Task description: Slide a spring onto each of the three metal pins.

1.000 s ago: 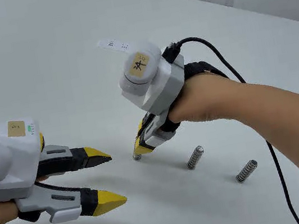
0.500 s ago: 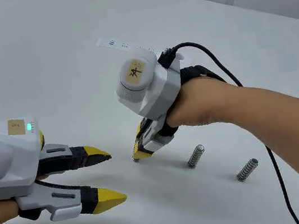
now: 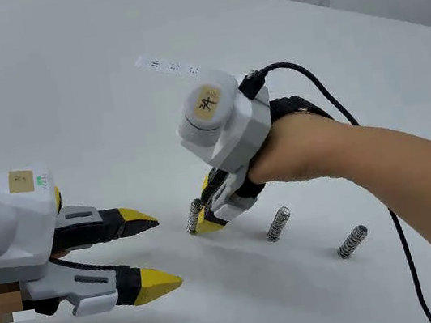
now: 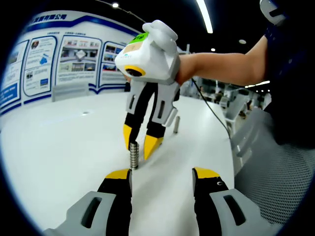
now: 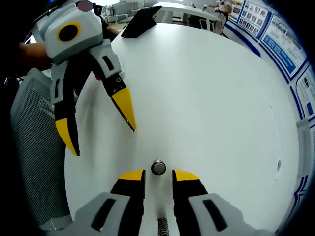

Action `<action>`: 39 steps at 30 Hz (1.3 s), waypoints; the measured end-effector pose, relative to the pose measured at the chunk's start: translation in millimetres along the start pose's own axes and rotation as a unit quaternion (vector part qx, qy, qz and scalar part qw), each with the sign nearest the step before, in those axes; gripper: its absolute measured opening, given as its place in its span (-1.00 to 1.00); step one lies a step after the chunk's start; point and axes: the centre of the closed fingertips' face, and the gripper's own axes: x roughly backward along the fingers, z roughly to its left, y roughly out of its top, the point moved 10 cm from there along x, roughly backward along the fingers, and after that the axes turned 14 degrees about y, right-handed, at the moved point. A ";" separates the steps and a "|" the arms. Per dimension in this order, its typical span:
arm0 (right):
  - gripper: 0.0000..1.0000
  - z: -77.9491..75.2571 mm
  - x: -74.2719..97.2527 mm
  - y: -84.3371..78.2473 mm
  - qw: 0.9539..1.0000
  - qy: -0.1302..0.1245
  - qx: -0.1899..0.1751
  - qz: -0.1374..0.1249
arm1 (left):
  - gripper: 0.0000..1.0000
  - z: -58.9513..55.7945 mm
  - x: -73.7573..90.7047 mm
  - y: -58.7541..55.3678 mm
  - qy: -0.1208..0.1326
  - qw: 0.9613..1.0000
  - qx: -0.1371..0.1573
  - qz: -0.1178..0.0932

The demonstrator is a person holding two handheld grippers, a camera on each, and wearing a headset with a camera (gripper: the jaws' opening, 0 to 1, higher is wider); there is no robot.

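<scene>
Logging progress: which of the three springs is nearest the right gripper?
The leftmost spring in the head view, which stands at the tips of the right gripper. The middle spring and the rightmost spring stand apart, farther right.

the broad white table top looks smooth and matt. the small grey coiled metal springs show a dull, ridged sheen. the left gripper and right gripper have smooth white plastic shells, with matt black and yellow fingers.
</scene>
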 end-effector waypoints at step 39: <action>-0.17 15.5 51.0 -88.9 0.988 -0.076 -0.084 -0.104 | 0.11 1.0 -2.5 14.5 0.014 1.000 -0.006 0.007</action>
